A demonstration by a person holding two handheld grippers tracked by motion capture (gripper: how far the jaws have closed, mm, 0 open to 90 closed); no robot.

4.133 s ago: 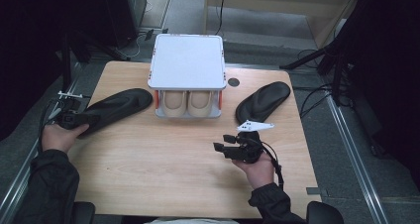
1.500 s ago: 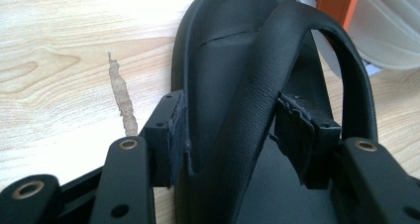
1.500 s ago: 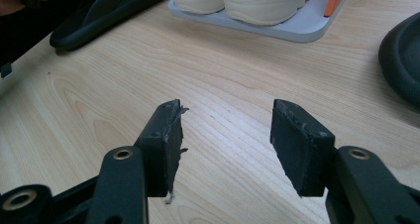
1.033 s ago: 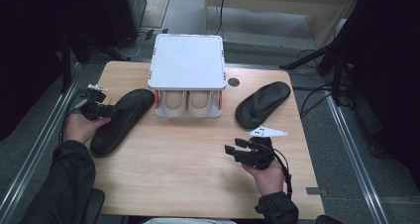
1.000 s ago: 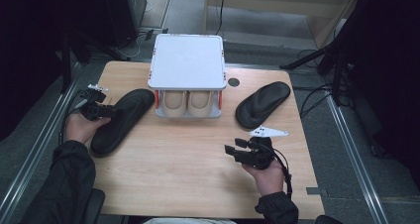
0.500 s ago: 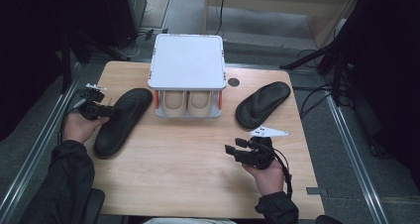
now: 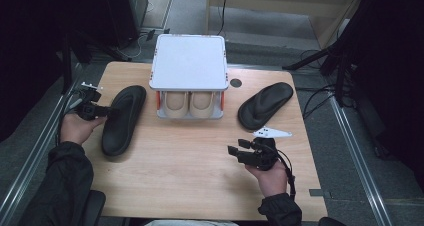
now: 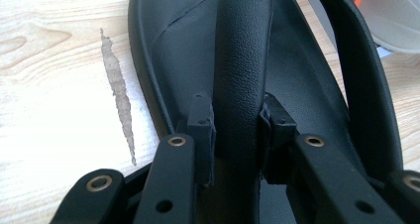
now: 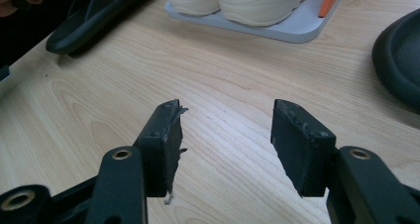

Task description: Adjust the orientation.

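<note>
Now my left gripper (image 7: 102, 111) has just been closing its jaws, and the pads (image 8: 202, 130) clamp the pebbled strap of the left sandal (image 7: 122, 118) from both sides. That sandal lies at the table's (image 7: 200, 186) 9 o'clock edge, long axis running 1 to 7 o'clock. Its sole is smooth matte black rubber, rounded at both ends. My right gripper (image 7: 234, 152) hovers at 5 o'clock, jaws wide with nothing between them, nearer the other sandal (image 7: 265, 105) at 2 o'clock. The white rack (image 7: 189, 62) holds 2 cream shoes (image 7: 189, 102).
</note>
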